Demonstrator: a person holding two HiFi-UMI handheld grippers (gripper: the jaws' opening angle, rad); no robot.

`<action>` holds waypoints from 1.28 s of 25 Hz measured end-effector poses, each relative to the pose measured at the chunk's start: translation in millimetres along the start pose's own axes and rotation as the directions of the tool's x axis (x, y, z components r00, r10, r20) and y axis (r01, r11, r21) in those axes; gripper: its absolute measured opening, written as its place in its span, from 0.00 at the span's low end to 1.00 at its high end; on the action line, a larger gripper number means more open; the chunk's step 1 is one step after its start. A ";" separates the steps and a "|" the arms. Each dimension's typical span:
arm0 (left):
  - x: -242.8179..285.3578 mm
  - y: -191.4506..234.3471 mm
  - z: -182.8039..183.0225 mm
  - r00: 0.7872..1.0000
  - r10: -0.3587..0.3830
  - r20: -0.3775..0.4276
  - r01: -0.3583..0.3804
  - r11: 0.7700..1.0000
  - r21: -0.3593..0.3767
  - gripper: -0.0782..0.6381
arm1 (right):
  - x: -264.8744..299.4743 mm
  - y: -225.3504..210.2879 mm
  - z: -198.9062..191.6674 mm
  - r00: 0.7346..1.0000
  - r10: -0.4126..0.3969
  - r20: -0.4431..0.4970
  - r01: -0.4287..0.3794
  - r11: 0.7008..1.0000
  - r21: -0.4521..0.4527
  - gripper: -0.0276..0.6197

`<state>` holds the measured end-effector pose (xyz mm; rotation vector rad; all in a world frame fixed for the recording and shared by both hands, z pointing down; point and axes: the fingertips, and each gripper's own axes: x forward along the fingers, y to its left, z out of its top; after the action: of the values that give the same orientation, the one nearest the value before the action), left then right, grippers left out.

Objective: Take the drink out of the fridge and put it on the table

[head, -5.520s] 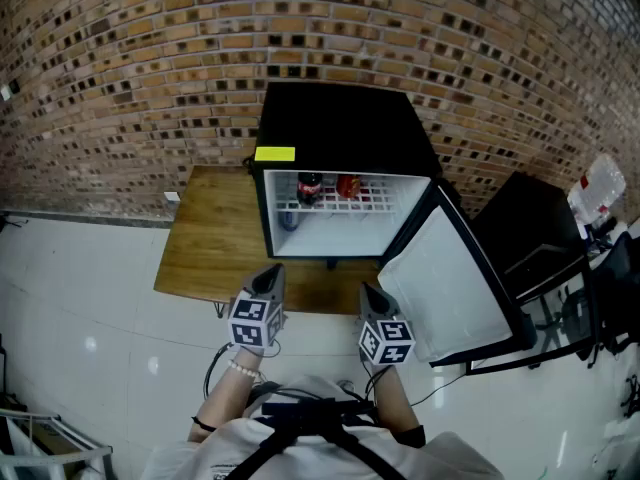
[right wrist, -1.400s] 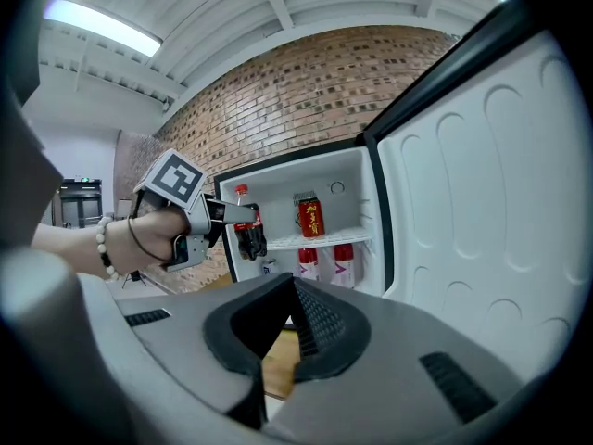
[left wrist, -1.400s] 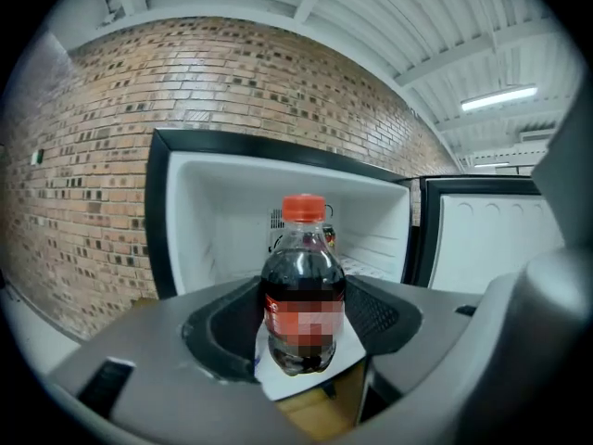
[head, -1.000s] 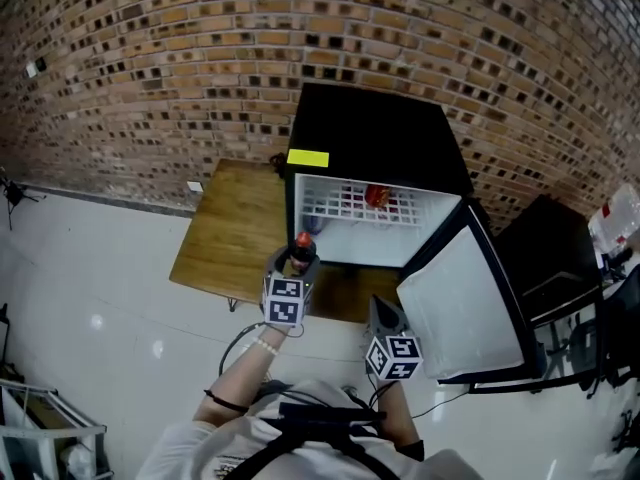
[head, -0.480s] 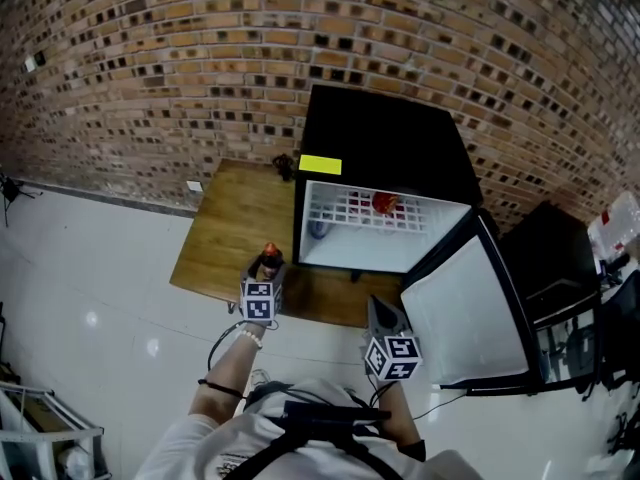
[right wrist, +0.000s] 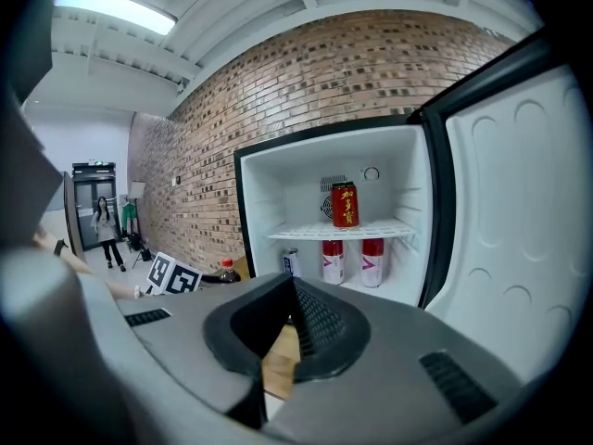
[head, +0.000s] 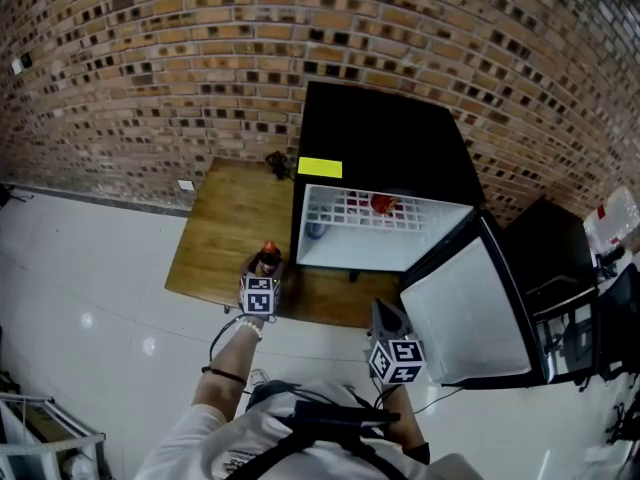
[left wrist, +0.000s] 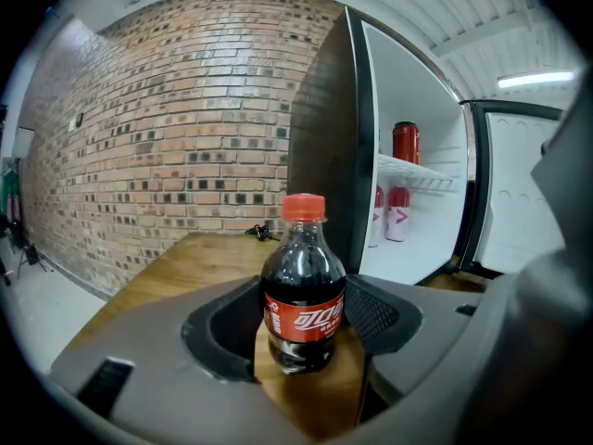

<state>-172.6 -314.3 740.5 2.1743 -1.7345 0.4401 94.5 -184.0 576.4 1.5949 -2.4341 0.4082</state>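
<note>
The drink is a small cola bottle (left wrist: 303, 281): dark liquid, orange-red cap, red label with white lettering. The left gripper (left wrist: 302, 318) clamps it upright between its two pads, over the front edge of the wooden table (head: 218, 230), just beside the front left corner of the black fridge (head: 385, 153). Whether the bottle's base rests on the wood I cannot tell. In the head view only its cap and shoulders show above the gripper.

The right gripper (right wrist: 291, 287) is empty, its jaws meeting at the tips, near the table's front edge before the fridge door (head: 470, 308), which stands wide open. Inside, a red can (right wrist: 345, 204) stands on the wire shelf. Under it are two red-topped containers (right wrist: 333, 260) and a small blue-and-white can (right wrist: 292, 263); their print is too small to read.
</note>
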 end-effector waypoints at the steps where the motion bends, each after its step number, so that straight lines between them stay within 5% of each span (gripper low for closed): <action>1: 2.7 0.2 -0.5 1.000 -0.003 -0.001 0.003 1.000 -0.001 0.50 | 0.4 -0.5 -0.3 1.000 -0.003 -0.001 0.003 1.000 -0.001 0.05; 32: 37.4 20.2 -38.8 0.998 0.037 -0.059 -0.039 0.999 -0.030 0.50 | 10.9 -15.3 7.8 0.999 -0.040 0.013 0.041 0.999 -0.026 0.05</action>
<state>-185.7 -334.4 792.8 2.0893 -1.7422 0.4780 104.1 -201.9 574.3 1.6379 -2.4015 0.3594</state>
